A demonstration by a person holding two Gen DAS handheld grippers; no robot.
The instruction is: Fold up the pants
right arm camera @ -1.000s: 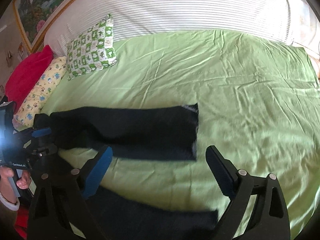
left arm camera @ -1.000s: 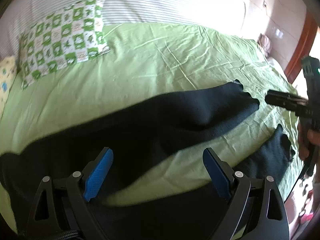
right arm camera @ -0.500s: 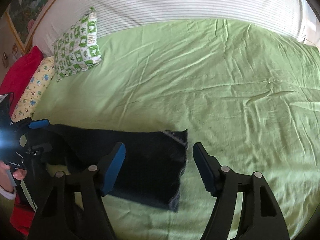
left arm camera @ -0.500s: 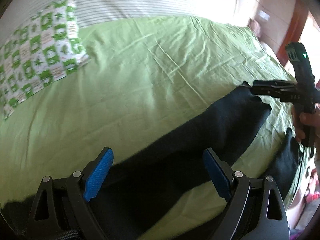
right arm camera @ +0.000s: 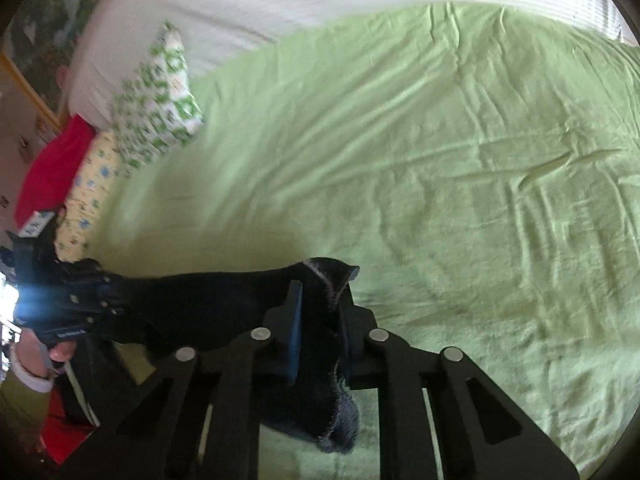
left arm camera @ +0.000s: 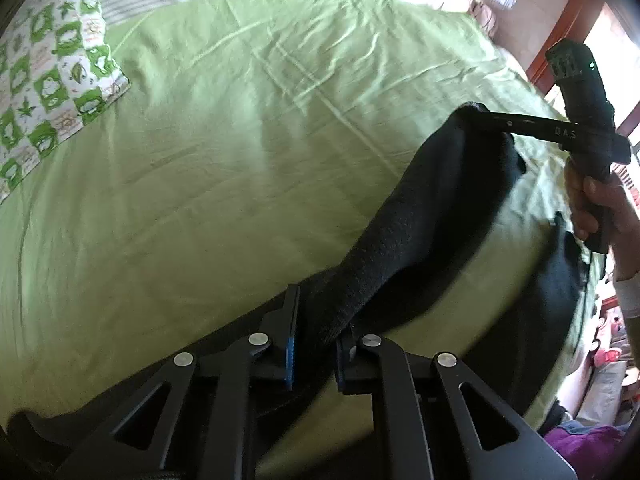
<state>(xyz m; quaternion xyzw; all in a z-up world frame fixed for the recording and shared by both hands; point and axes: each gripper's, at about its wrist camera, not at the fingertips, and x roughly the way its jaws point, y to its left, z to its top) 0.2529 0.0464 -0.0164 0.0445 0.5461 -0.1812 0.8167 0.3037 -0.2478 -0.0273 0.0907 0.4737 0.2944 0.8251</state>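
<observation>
Black pants (left arm camera: 424, 216) hang lifted over a green bed sheet (left arm camera: 200, 160). My left gripper (left arm camera: 316, 320) is shut on one end of the upper leg. My right gripper (right arm camera: 320, 312) is shut on the hem end of the same leg (right arm camera: 224, 300). In the left wrist view the right gripper (left arm camera: 480, 114) pinches the far end of the leg. In the right wrist view the left gripper (right arm camera: 100, 292) shows at the far left, holding the other end. The second leg (left arm camera: 552, 280) lies lower, near the bed's edge.
A green-and-white checked pillow (left arm camera: 44, 80) lies at the bed's far left, also in the right wrist view (right arm camera: 156, 108). A yellow pillow (right arm camera: 84, 200) and a red one (right arm camera: 52, 172) sit beside it. A striped white headboard cover (right arm camera: 320, 0) lies behind. A wooden frame (left arm camera: 576, 20) stands at right.
Both grippers went from open to shut on the ends of one pant leg. The leg has been lifted off the sheet and stretched between them.
</observation>
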